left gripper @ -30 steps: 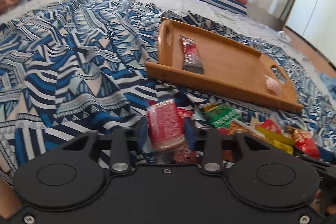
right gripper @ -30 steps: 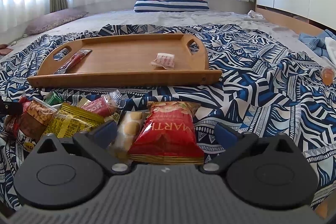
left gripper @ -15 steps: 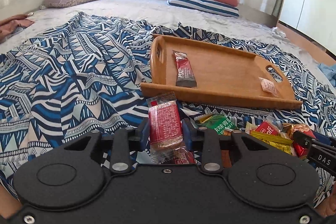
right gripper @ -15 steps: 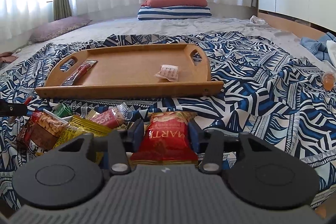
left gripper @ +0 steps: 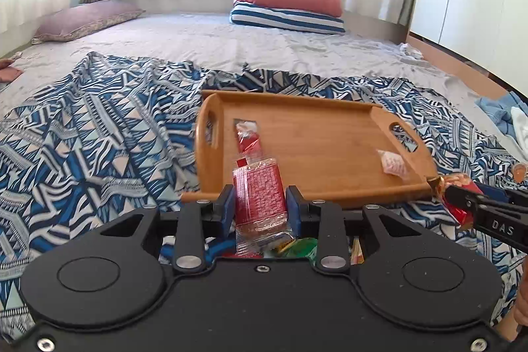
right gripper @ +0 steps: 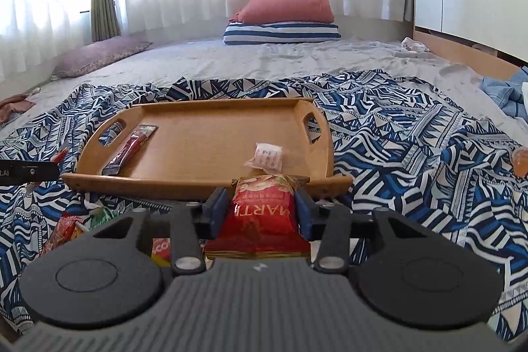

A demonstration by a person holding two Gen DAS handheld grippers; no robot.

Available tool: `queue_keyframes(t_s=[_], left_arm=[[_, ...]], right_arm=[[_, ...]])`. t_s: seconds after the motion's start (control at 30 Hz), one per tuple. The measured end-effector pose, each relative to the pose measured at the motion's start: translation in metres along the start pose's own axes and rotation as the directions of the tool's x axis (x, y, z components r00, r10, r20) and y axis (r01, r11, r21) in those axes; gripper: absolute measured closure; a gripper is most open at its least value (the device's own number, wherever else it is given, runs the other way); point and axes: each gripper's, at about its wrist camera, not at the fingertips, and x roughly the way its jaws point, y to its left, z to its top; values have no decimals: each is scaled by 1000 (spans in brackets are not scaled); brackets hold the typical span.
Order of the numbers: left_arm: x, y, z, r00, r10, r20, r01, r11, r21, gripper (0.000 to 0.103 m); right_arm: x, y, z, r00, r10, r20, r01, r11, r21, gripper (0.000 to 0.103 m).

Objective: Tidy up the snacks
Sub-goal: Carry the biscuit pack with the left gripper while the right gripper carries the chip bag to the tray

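Left gripper [left gripper: 260, 207]: blue pads pressed on a red-printed clear wrapper [left gripper: 259, 203], packet standing upright between them, lifted clear of the blue patterned blanket [left gripper: 99, 134], near the front rim of the wooden tray [left gripper: 316, 154]. Right gripper [right gripper: 260, 210]: narrowed onto a red chip bag [right gripper: 264, 213], pads squeezing its sides, bag just short of the tray's front rim and held off the cloth. In the left wrist view the right gripper's black finger shows by the tray's front right corner with the red bag. On the tray: a dark red bar [right gripper: 130, 149] by the left handle, a small white-pink packet [right gripper: 267, 155] toward the right handle. Loose snacks [right gripper: 71, 225] lie on the blanket below the tray's front left corner. Pillows [right gripper: 283, 18] well beyond the tray's far rim.
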Motion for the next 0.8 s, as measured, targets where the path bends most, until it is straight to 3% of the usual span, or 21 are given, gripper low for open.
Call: queue_keyframes(t_s=[0.13, 0.3, 0.8], left_arm=[[14, -11, 17, 1000, -25, 1, 25, 1000, -1, 72], [39, -26, 30, 999, -32, 10, 32, 999, 17, 72], [131, -44, 40, 994, 20, -106, -16, 999, 44, 72]], right_arm=[[19, -5, 19, 999, -31, 13, 31, 998, -55, 55], [53, -6, 31, 993, -110, 38, 116, 972, -205, 55], [120, -8, 31, 994, -83, -72, 64, 970, -235, 54]])
